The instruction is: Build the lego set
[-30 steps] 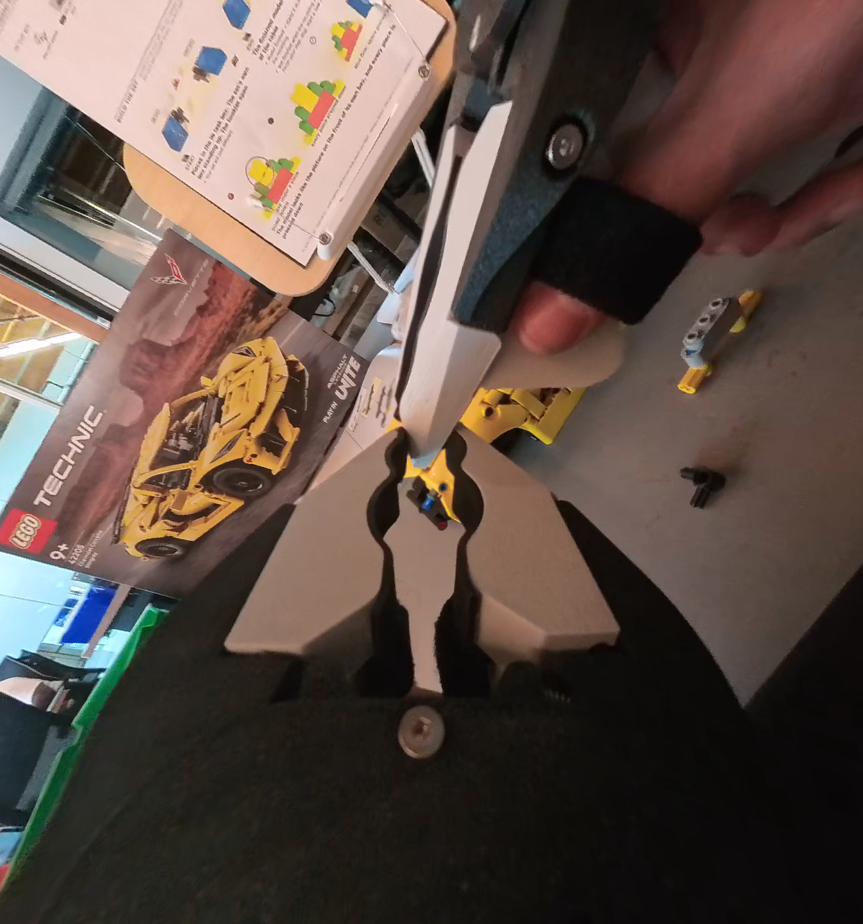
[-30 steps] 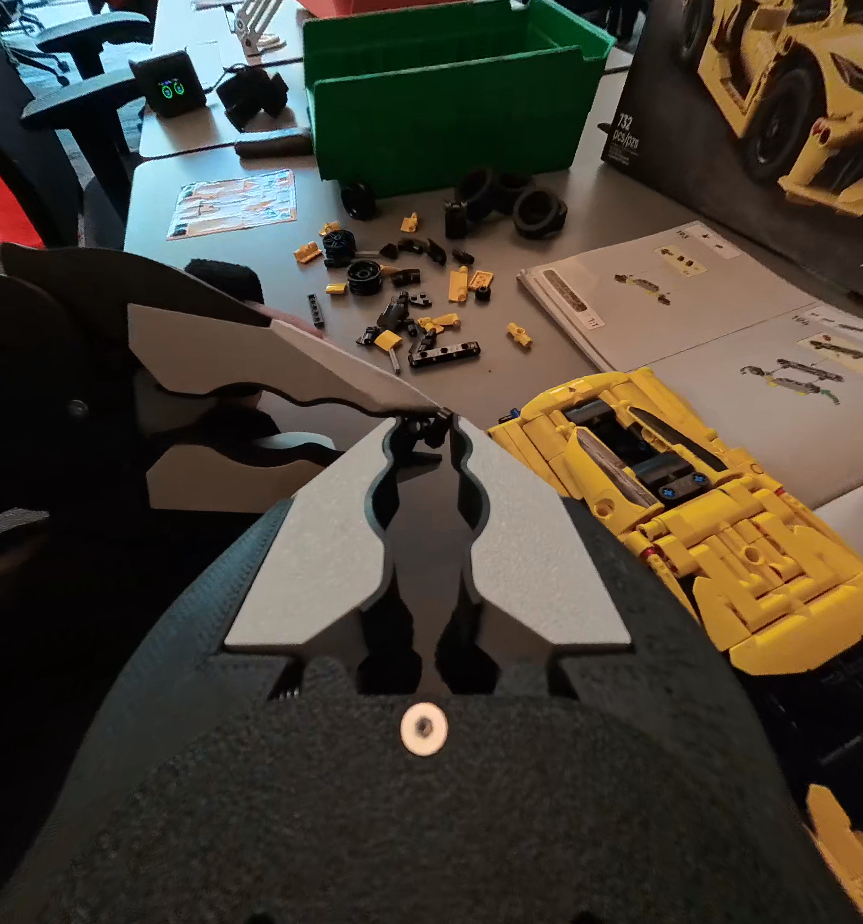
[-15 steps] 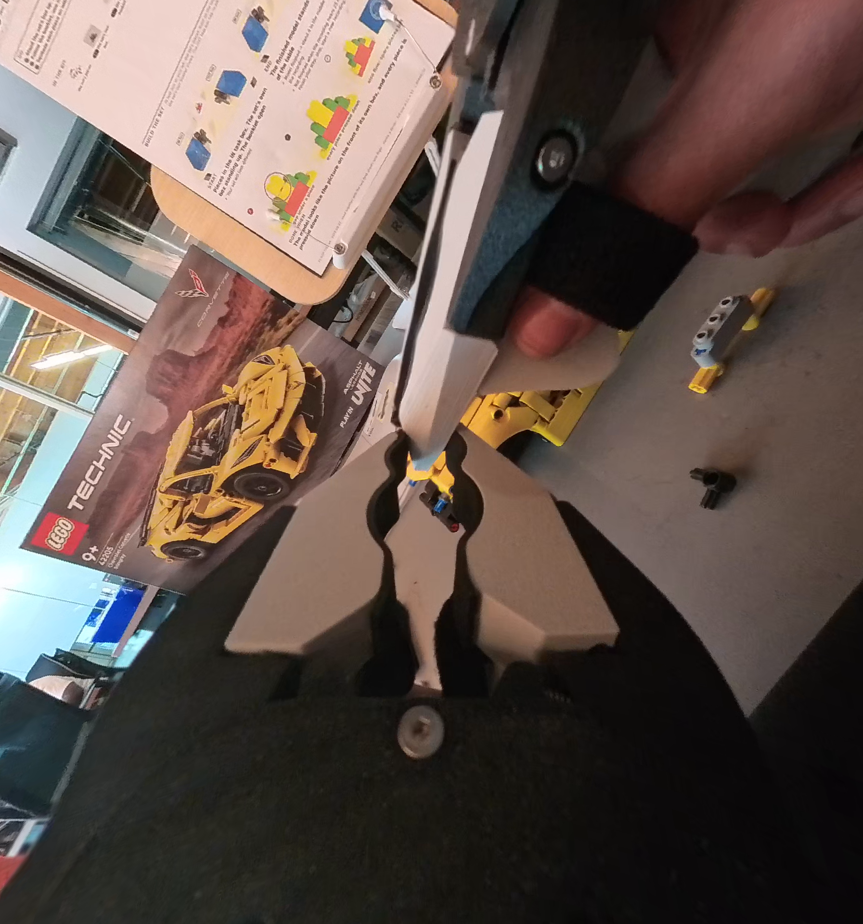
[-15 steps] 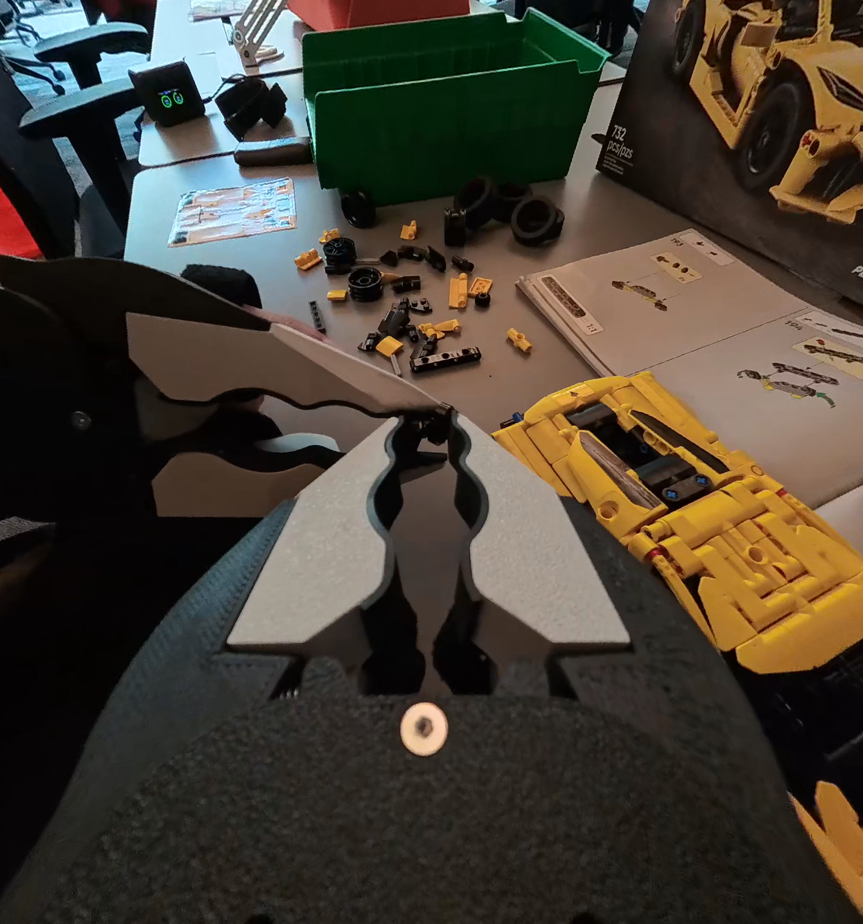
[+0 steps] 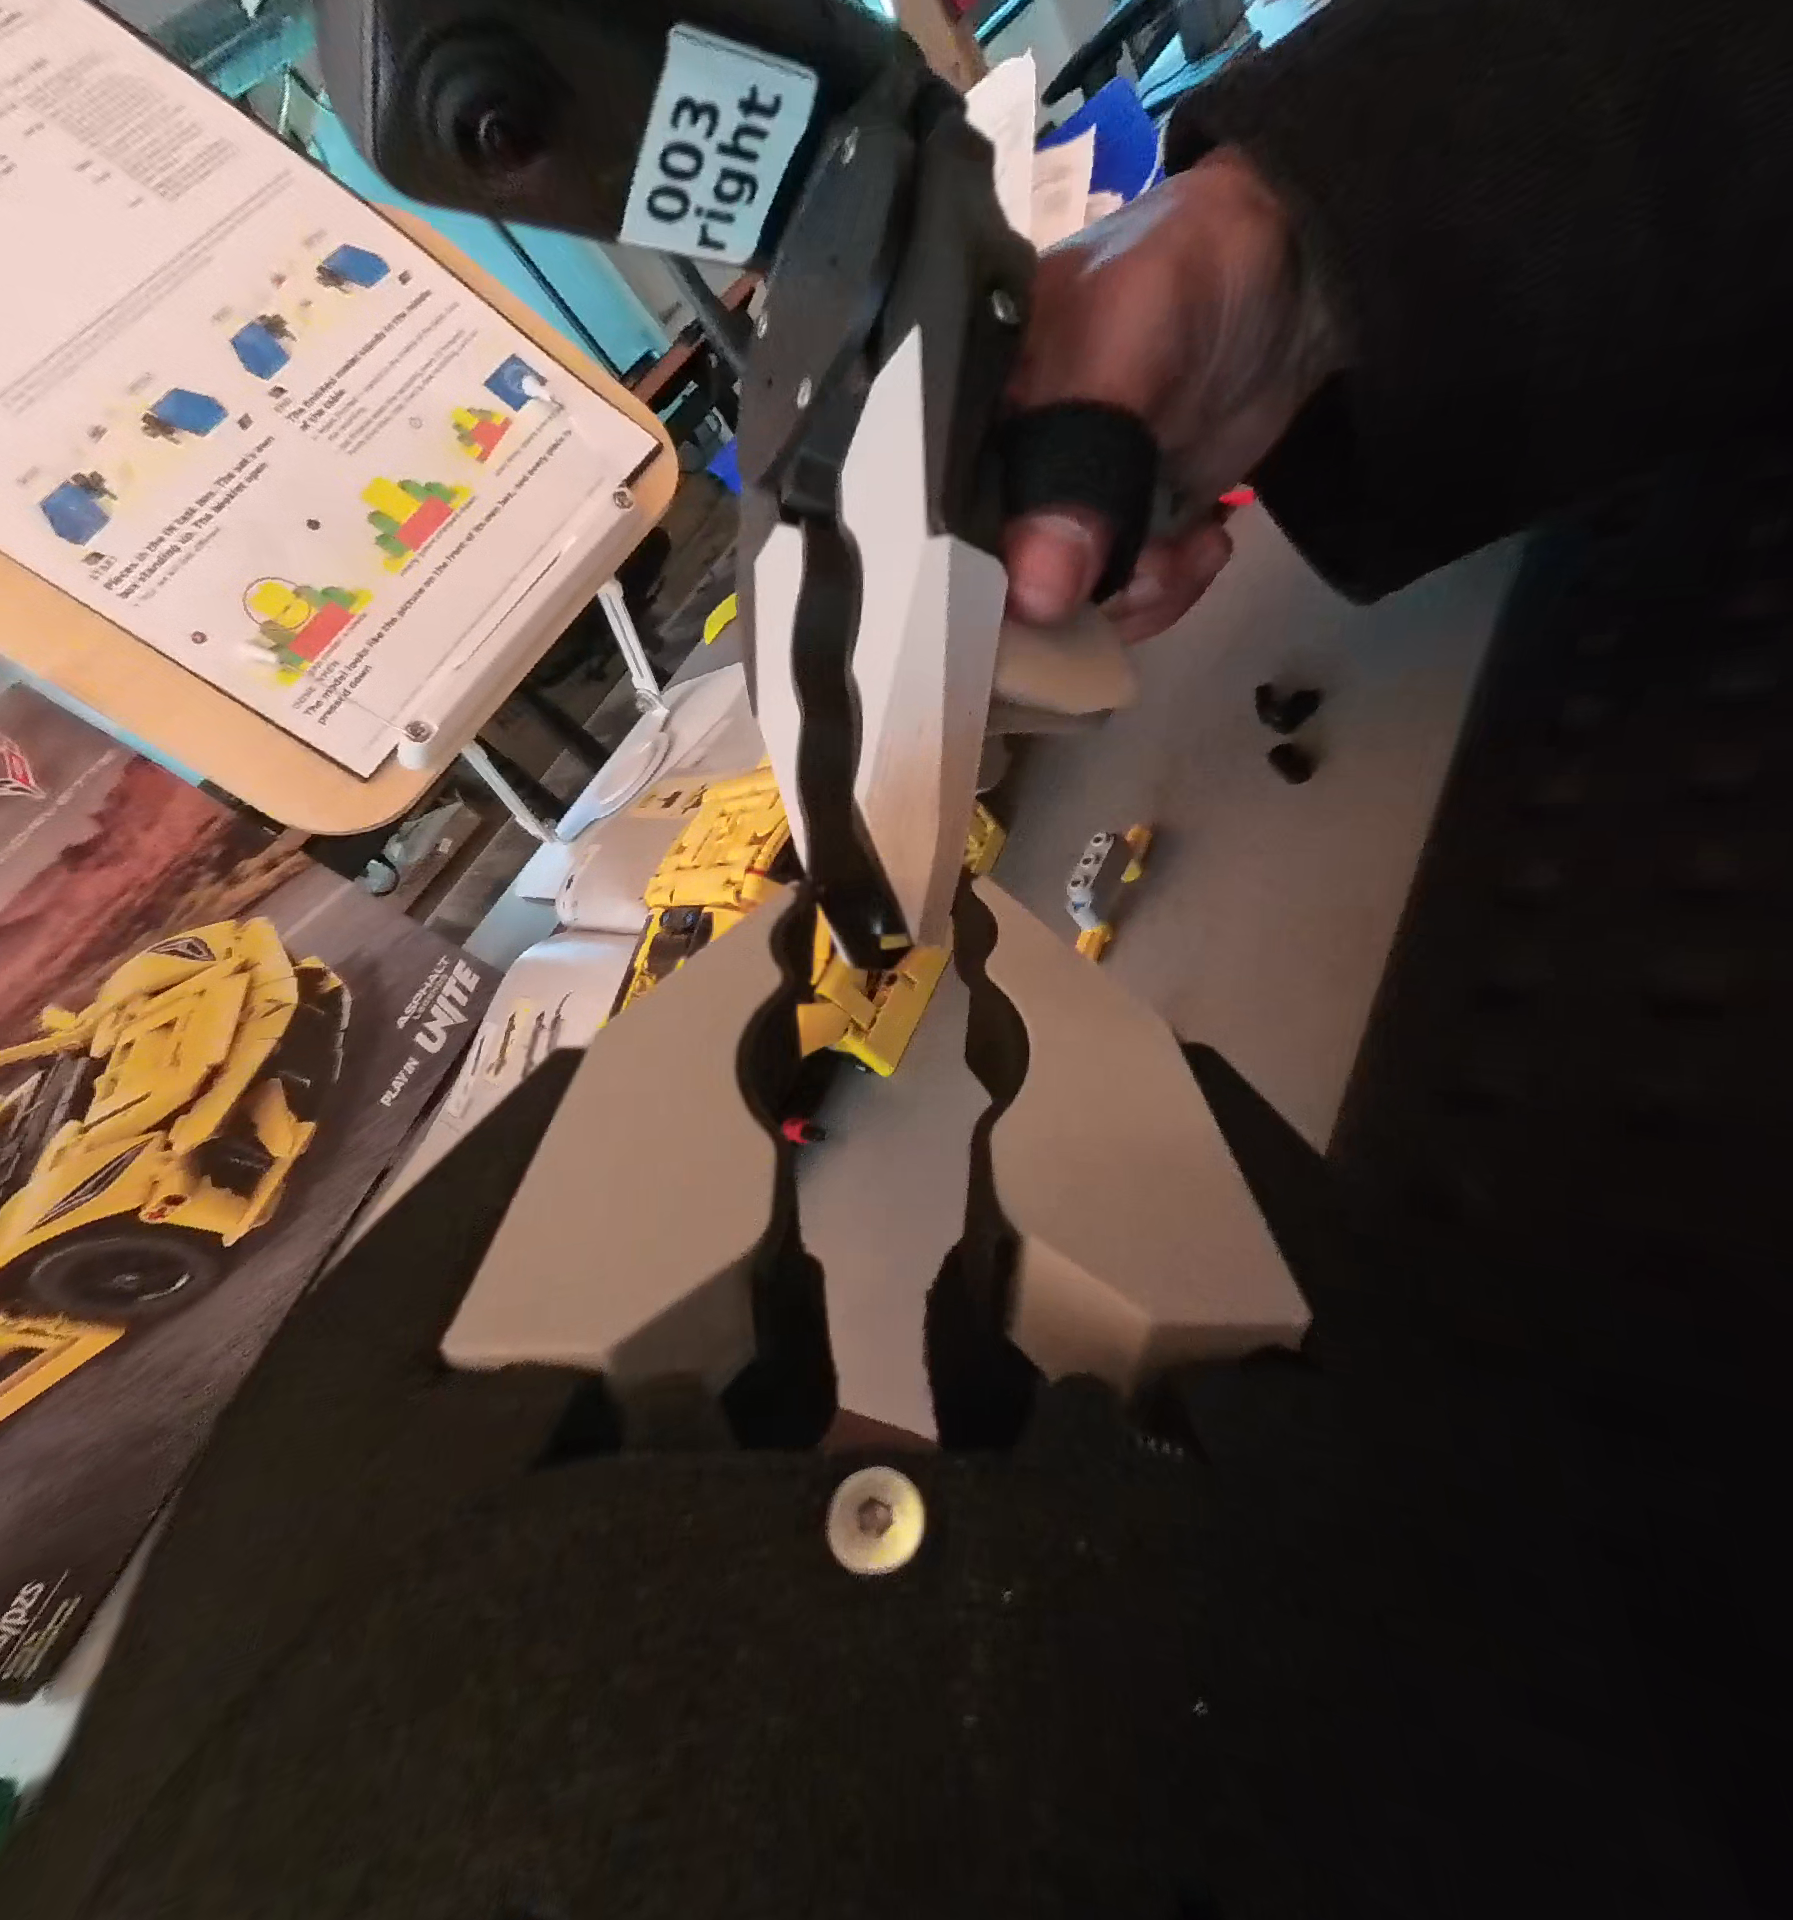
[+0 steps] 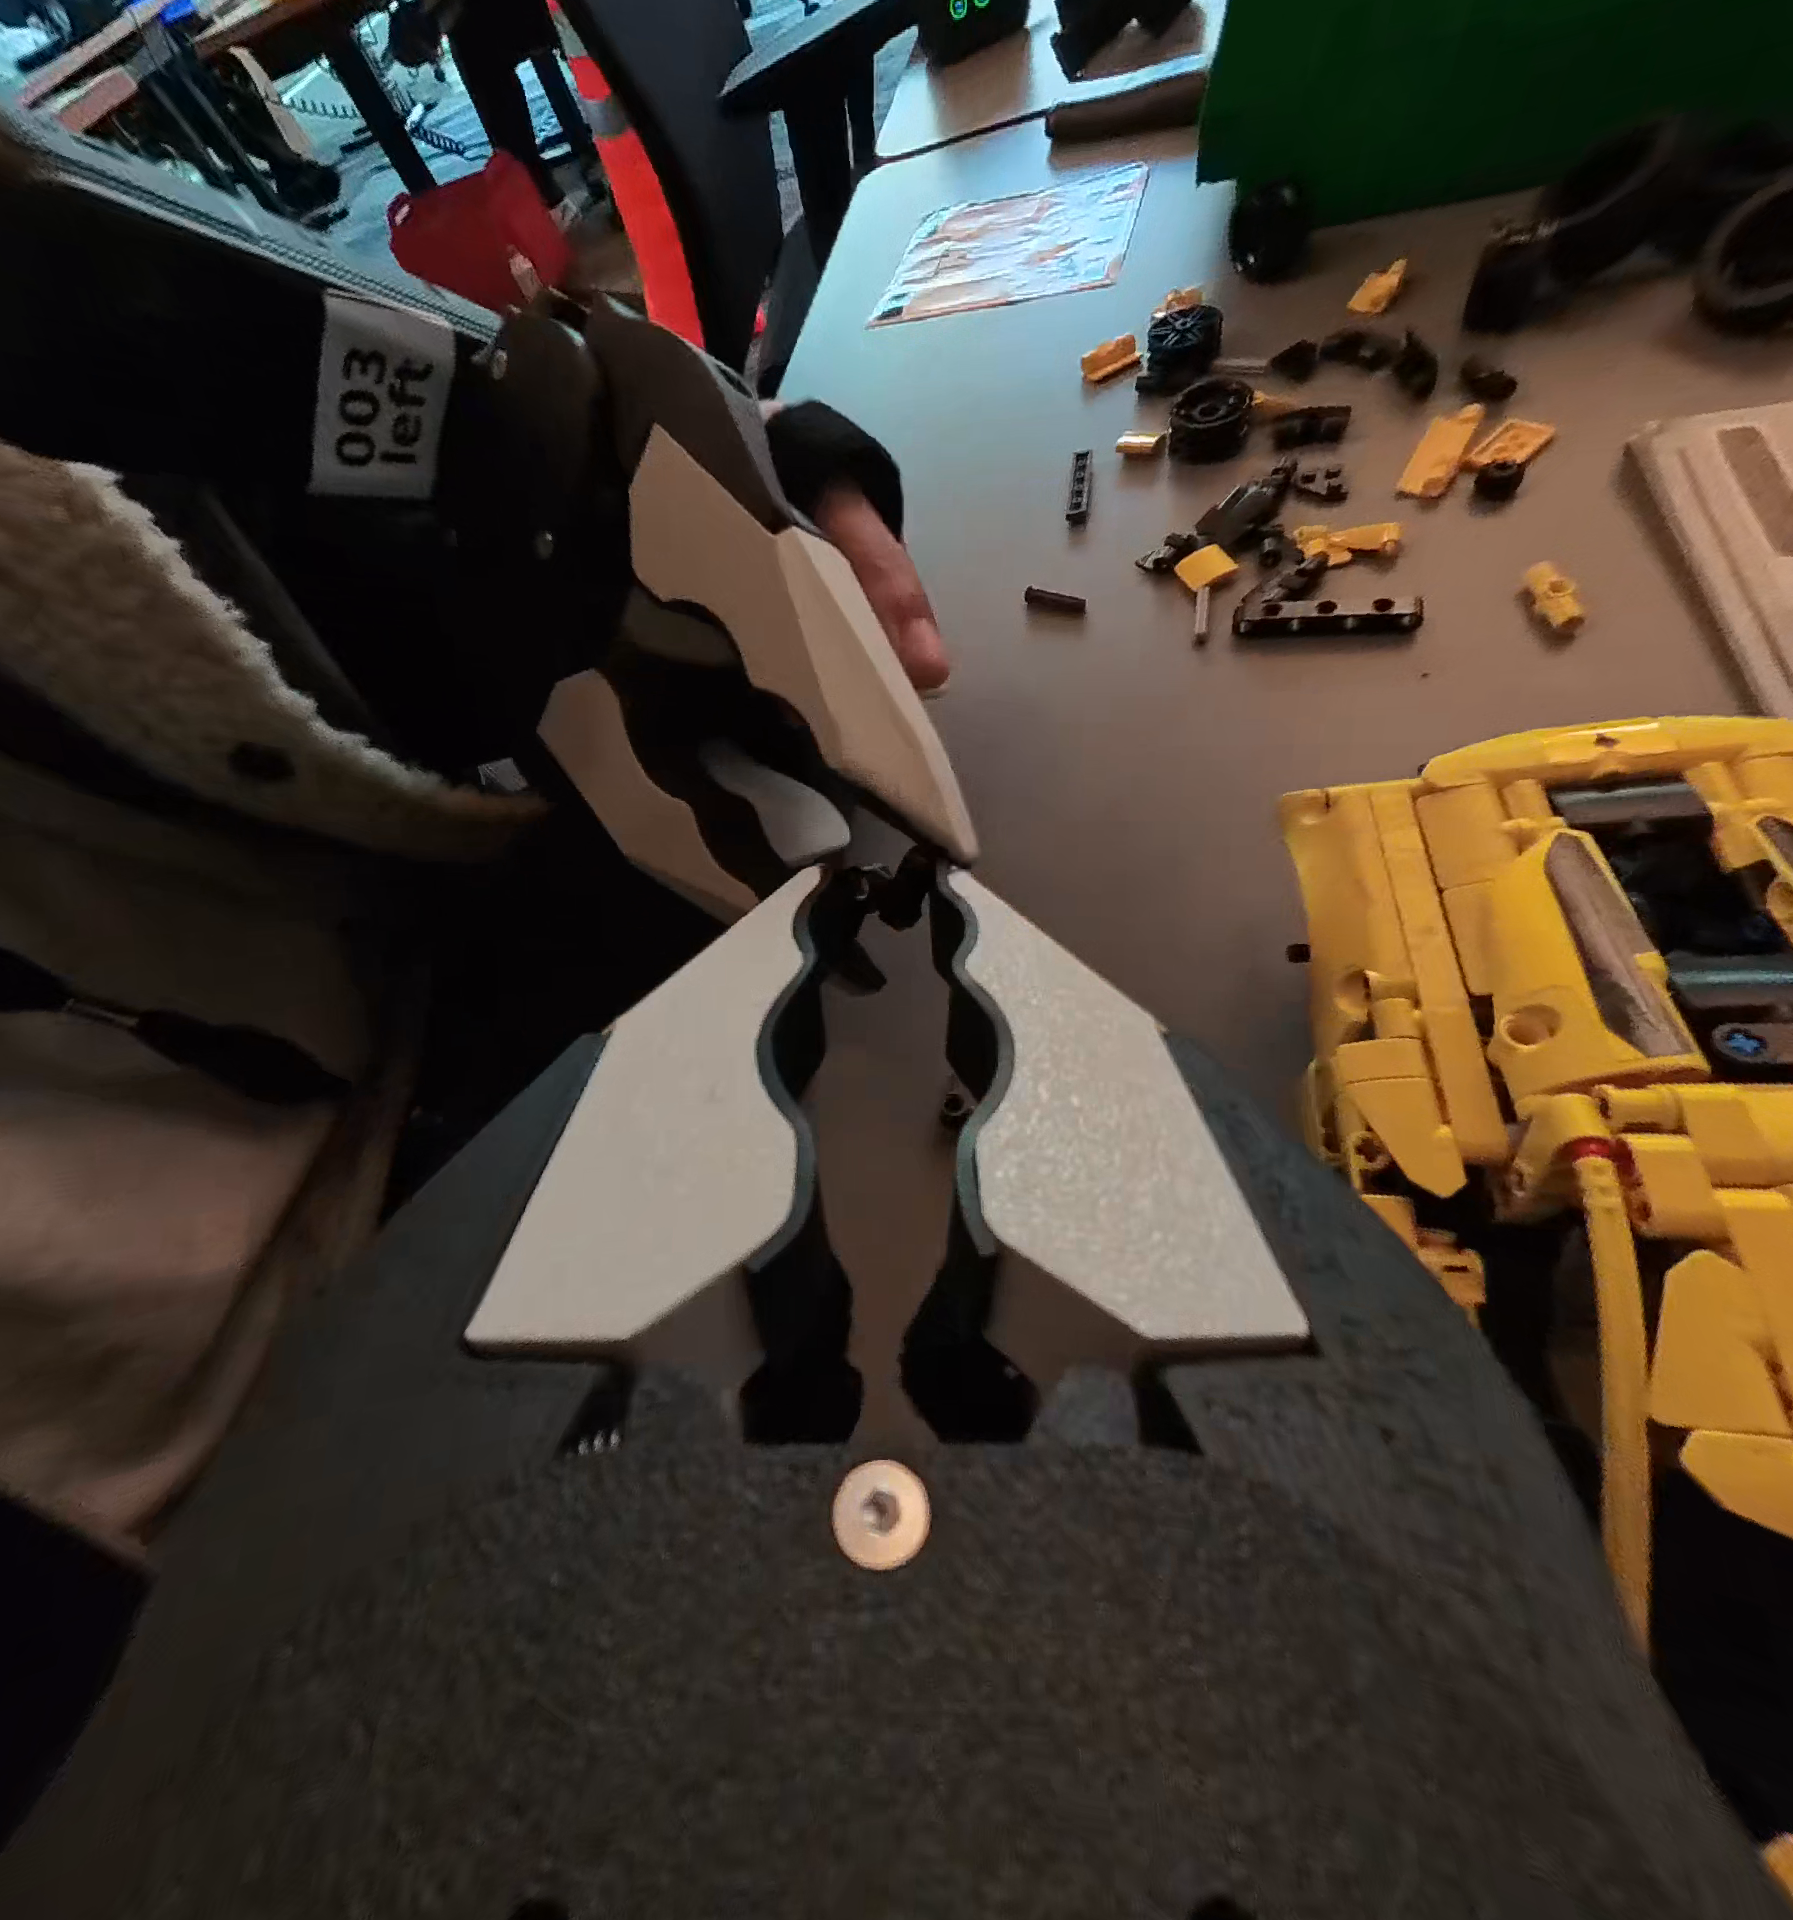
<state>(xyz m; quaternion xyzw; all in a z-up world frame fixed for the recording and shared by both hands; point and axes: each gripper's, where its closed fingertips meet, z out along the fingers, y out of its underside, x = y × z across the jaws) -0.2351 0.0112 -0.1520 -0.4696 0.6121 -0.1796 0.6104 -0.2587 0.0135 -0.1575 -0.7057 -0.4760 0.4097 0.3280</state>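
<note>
The lego set lies spread over a grey table. In the left wrist view its box, printed with a yellow car, stands at the far left under a wooden board with a picture sheet. The part-built yellow car sits on the table past the fingertips.

At the centre of that view, the left gripper has its jaws partly open, with a clear gap between them. The tips of the right gripper come down from above into that gap. Whether the left fingers touch anything cannot be told. A hand grips the right gripper's handle. Further right, a small grey and yellow assembly and a few black pins lie apart on the table.

In the right wrist view the left gripper enters from the left, held by a hand. Its upper fingertip meets the tips of the right gripper, whose jaws are nearly closed and pinch a small black piece at their very ends.

To the right of the grippers, loose black and yellow pieces are scattered on the table, with a sticker sheet behind them. Beyond are a green bin and black tyres, and at the right edge an open instruction booklet. The yellow car lies low on the right, just beside the right gripper — touching neither tool.
</note>
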